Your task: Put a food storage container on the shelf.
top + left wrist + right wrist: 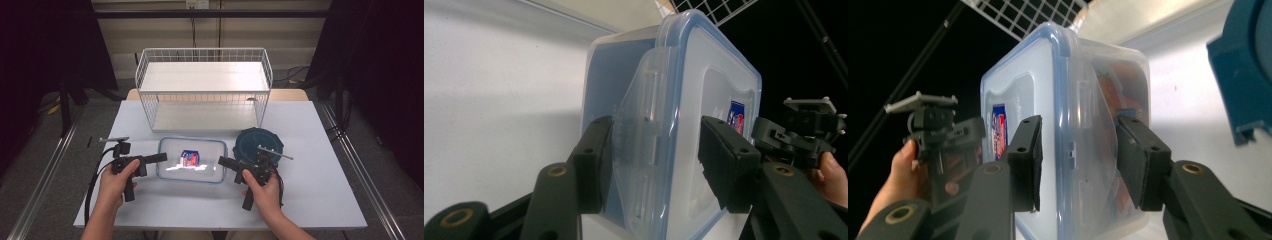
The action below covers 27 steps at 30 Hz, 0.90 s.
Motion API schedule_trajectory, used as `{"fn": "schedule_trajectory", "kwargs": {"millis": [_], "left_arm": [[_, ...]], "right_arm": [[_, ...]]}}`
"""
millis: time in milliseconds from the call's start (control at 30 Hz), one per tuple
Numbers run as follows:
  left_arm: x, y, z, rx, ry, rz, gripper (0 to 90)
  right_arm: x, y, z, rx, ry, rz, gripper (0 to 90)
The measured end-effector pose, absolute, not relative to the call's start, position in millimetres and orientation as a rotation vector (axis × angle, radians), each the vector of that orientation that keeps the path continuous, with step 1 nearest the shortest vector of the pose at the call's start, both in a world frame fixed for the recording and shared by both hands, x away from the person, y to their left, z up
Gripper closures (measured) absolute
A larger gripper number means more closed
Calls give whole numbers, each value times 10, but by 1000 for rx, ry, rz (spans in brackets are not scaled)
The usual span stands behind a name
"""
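High view: clear rectangular plastic container with blue-rimmed lid [191, 160] on tabletop [310, 190], between left hand-held gripper [161, 157] and right hand-held gripper [222, 161].

Left gripper view: jaws apart, straddling side latch [649, 145].

Right gripper view: jaws apart around opposite latch [1083, 145]. Uneven squeeze could skid the container.

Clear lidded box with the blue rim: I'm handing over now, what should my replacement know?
Left gripper: open, jaws either side of the left-end latch flap of the clear rectangular plastic box with blue-rimmed lid.
Right gripper: open, straddling the right-end flap.
Box sits on the white table, before the white wire shelf rack; round dark-blue lid lies to its right.
Done: both grippers positioned.
Left: probably close on the box ends.
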State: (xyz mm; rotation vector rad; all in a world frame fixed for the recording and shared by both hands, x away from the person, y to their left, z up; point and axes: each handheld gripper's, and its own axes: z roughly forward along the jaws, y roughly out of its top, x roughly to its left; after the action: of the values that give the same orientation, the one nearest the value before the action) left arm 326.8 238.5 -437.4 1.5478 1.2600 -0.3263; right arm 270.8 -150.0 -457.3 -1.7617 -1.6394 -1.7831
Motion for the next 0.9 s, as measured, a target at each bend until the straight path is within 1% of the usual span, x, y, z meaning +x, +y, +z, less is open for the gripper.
{"fn": "schedule_trajectory", "kwargs": {"millis": [200, 367, 667, 900], "left_arm": [[3210, 2418, -4316, 1490, 1243, -312, 525], [3204, 2433, -4301, 1398, 1237, -293, 540], [3193, 2391, -4235, 1360, 1200, -291, 550], [3153, 2342, -4103, 1306, 1169, -237, 552]], "right_arm": [[2746, -1507, -4495, -1739, -1626, -1857, 555], [2766, -1513, -4481, -1722, -1604, -1887, 560], [2777, -1563, -4417, -1719, -1507, -1982, 573], [2804, -1601, -4265, -1702, -1455, -2036, 577]]}}
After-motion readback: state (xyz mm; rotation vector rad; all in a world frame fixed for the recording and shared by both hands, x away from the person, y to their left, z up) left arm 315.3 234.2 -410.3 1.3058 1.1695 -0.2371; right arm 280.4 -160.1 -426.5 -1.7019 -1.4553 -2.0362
